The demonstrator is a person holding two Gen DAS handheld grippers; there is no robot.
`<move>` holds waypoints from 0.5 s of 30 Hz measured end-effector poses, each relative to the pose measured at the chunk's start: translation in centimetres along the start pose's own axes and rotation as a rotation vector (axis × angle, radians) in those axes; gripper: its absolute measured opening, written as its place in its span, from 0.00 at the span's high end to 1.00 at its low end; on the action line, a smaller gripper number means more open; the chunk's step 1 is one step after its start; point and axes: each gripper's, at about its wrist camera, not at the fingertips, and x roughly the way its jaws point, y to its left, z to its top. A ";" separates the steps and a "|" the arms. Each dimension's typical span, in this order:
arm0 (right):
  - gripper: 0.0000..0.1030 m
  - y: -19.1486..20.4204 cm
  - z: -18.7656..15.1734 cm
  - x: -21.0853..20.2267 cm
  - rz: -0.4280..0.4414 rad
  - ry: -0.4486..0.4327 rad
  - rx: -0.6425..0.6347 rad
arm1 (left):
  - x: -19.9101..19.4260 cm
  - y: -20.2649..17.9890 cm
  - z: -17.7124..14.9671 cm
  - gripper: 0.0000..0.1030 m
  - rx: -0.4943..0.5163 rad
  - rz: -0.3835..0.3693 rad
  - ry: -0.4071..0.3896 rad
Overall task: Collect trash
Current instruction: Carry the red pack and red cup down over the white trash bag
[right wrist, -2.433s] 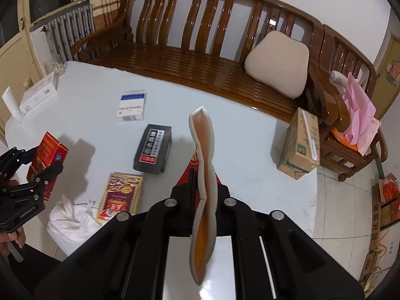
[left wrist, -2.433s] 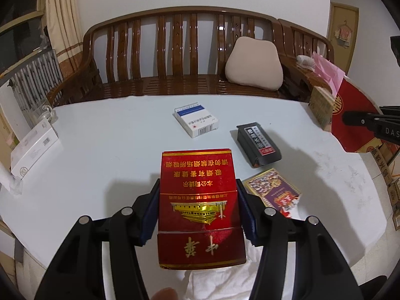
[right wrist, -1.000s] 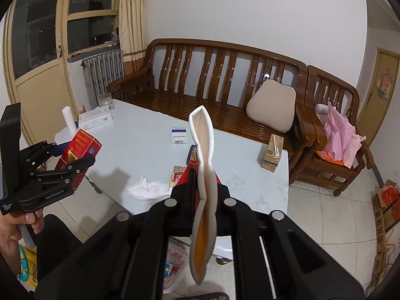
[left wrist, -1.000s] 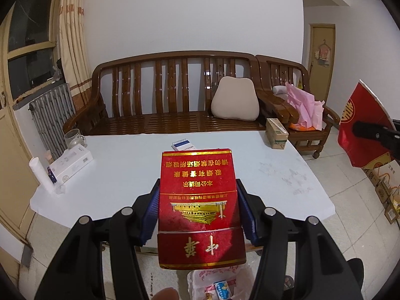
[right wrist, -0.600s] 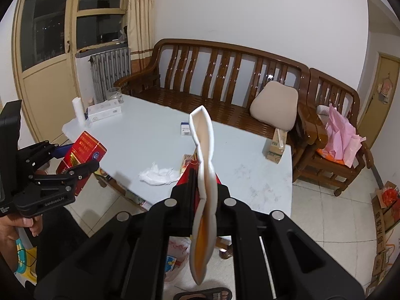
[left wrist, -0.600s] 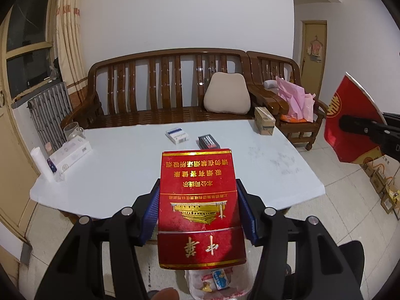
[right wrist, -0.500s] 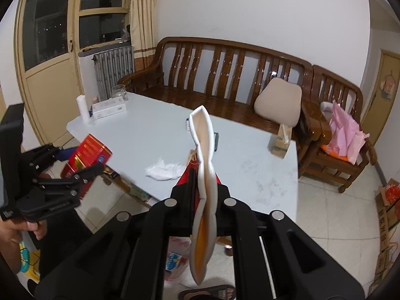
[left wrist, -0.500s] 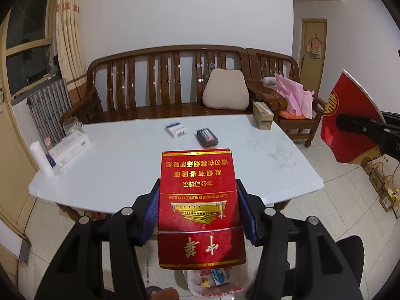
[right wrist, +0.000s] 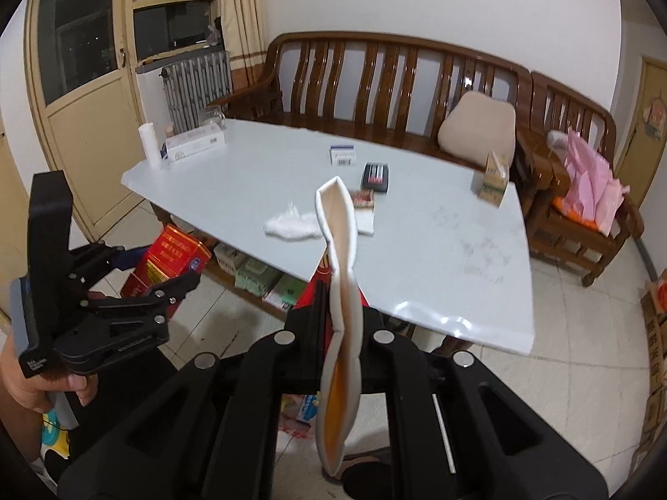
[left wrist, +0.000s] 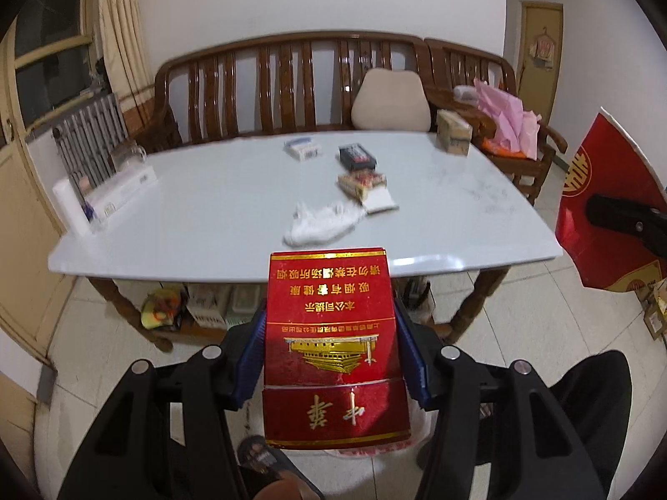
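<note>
My left gripper [left wrist: 331, 341] is shut on a red cigarette box [left wrist: 331, 333] with gold print, held in the air in front of the white table [left wrist: 200, 208]. It also shows in the right wrist view [right wrist: 137, 283] with the red box [right wrist: 175, 256]. My right gripper [right wrist: 333, 312] is shut on a flattened red paper box [right wrist: 338, 291], seen edge-on; its red face shows in the left wrist view [left wrist: 600, 208]. A white plastic trash bag [right wrist: 306, 410] sits on the floor below. On the table lie a crumpled tissue [left wrist: 321, 225], a colourful packet [left wrist: 362, 181], a black packet [left wrist: 356, 156] and a white-blue packet [left wrist: 302, 148].
A wooden bench [left wrist: 292, 83] with a beige cushion [left wrist: 389, 102] stands behind the table. A carton [left wrist: 453, 137] sits at the table's far right, a long white box [left wrist: 121, 191] and a paper roll [left wrist: 71, 208] at its left. Boxes fill the shelf under the table [right wrist: 258, 277].
Both grippers have pulled back and down from the table with their boxes still held. The table edge, the floor and the trash bag have come into view.
</note>
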 end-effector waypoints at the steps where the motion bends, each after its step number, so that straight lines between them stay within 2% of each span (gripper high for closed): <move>1: 0.93 0.0 -0.2 0.2 0.004 0.007 0.006 | 0.4 -0.1 -0.5 0.47 -0.003 -0.003 0.009; 8: 0.93 0.7 -3.5 2.7 0.028 0.072 0.039 | 4.0 -0.6 -4.1 0.48 -0.038 -0.017 0.090; 15: 0.93 1.7 -7.5 7.3 0.032 0.178 0.034 | 8.4 -0.6 -7.2 0.47 -0.074 -0.008 0.159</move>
